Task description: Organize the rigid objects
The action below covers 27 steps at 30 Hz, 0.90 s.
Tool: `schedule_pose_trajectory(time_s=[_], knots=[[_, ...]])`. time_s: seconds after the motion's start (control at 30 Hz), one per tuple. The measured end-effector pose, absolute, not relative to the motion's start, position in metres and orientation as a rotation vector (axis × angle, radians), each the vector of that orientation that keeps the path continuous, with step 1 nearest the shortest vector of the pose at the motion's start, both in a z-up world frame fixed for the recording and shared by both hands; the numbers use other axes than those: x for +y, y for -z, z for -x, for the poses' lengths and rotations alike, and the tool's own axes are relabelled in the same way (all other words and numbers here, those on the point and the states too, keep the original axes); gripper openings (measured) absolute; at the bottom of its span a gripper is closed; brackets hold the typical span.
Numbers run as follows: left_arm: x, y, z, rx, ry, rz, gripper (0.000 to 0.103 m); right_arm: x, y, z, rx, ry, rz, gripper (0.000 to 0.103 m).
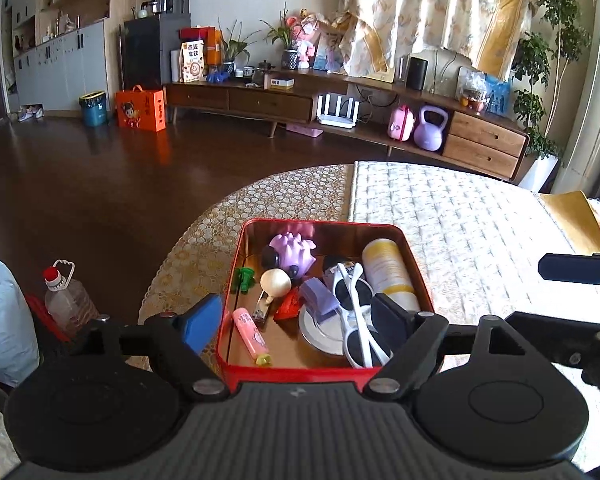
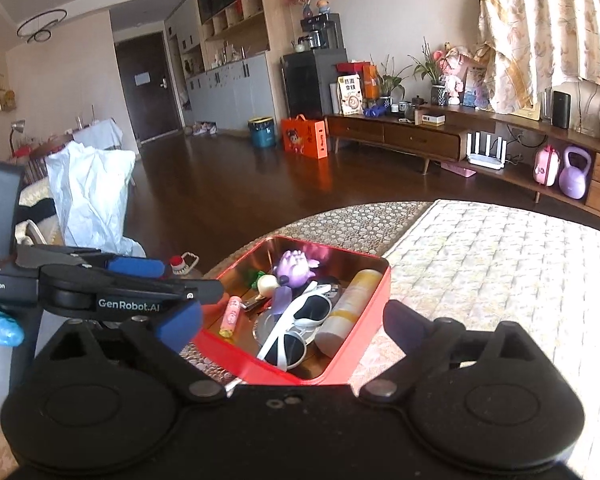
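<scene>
Red tin (image 1: pixel 410 258) sits low in the centre of my left wrist view, on the patterned cloth of the round table (image 1: pixel 204 232), with its long axis running away from the camera toward the upper middle of the frame. Inside it I see white sunglasses (image 1: pixel 360 312) lying lengthwise, a cream and yellow bottle (image 1: pixel 388 272) along the right wall pointing up-frame, a pink tube (image 1: pixel 252 334) near the left wall, a purple toy (image 1: pixel 292 250) at the far end, and a small green piece (image 1: pixel 244 278) by the left wall.

My left gripper (image 1: pixel 296 318) tilts down toward the tin's near end, its jaws standing wide with nothing clamped; the blue pad hangs just outside the tin's left wall and the dark pad over the near right corner.

In the right wrist view the tin (image 2: pixel 376 300) lies diagonally, its long axis running from lower left to upper right. My right gripper (image 2: pixel 294 324) also points downward, jaws spread wide and empty, one pad at either side of the tin's near corner. The left gripper shows at the left edge (image 2: pixel 152 276), held by a blue-gloved hand (image 2: pixel 0 330).
</scene>
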<state>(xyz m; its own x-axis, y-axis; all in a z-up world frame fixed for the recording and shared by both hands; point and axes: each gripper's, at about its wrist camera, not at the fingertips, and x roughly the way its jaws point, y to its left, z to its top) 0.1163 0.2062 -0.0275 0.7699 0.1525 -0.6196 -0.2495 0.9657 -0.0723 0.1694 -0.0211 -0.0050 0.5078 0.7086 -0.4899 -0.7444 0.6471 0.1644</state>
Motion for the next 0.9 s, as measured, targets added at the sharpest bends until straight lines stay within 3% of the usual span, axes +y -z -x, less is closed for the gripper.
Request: schedule_pose_trajectory(time_s=[0.13, 0.9], knots=[[0.202, 0.024, -0.106, 0.653, -0.214, 0.163, 0.085, -0.032, 0.001, -0.160, 0.531, -0.872, 0.045, 0.103], [0.165, 0.017, -0.074, 0.652, -0.234, 0.141, 0.086, -0.069, 0.001, -0.142, 0.506, -0.833, -0.018, 0.103]])
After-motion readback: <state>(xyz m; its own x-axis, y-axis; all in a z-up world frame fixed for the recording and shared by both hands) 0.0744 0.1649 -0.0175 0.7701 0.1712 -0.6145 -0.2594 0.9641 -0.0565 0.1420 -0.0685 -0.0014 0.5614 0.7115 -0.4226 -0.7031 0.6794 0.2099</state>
